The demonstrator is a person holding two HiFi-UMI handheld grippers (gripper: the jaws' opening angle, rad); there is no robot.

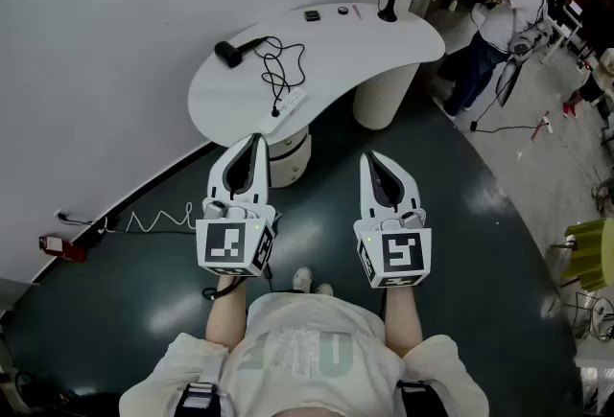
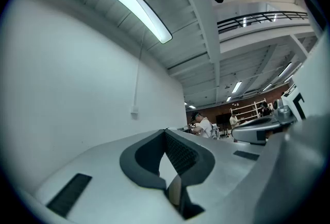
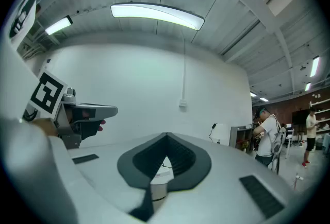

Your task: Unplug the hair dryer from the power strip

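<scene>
I stand back from the surface [image 1: 384,46], both grippers level before me. My left gripper [image 1: 256,139] and right gripper [image 1: 373,158] are clenched on nothing and well short of the strip [image 1: 289,103], probably because I haven't stepped in yet. The dryer [image 1: 230,53] lies beyond the strip, to its left. Its cord [image 1: 278,70] loops back to the strip, and the plug looks to be in.

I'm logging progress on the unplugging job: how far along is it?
Nothing done yet: the hair dryer lies on the table, its cord running to the power strip. In hand: nothing; the left gripper and right gripper are shut, empty, short of the table. Left: reach the strip, grip the cord's end, pull it out.
</scene>
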